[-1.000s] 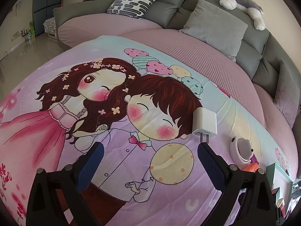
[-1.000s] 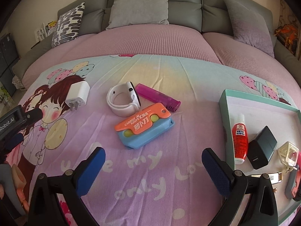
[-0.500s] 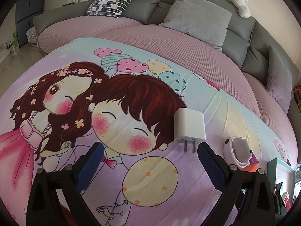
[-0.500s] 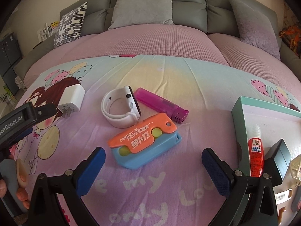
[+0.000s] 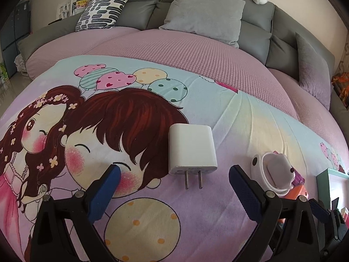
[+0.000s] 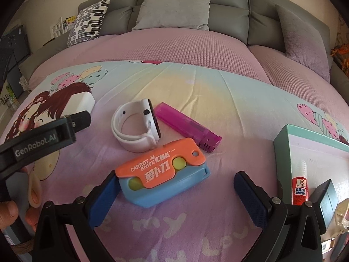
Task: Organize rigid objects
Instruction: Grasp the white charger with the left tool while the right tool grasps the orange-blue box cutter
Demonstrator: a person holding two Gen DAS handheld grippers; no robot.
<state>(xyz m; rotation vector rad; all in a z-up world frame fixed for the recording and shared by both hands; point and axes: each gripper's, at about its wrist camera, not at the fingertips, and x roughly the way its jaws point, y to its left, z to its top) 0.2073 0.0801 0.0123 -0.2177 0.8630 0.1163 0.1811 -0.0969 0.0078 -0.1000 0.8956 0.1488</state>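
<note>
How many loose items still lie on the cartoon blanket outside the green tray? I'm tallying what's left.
4: white plug charger at left, white strap watch centre, purple lighter beside it, orange-and-blue toy knife nearest. Others may be hidden.

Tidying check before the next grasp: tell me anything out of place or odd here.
Nothing is damaged or spilled. Four things lie loose on the blanket, outside the box: charger, watch, lighter and toy knife.

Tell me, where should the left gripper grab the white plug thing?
Best guess: by the charger's two flat side faces, coming straight ahead from the prong end. It lies flat on the blanket, prongs pointing at the open left gripper, and its body looks narrower than the gap between the fingers. Avoid the thin prongs.
</note>
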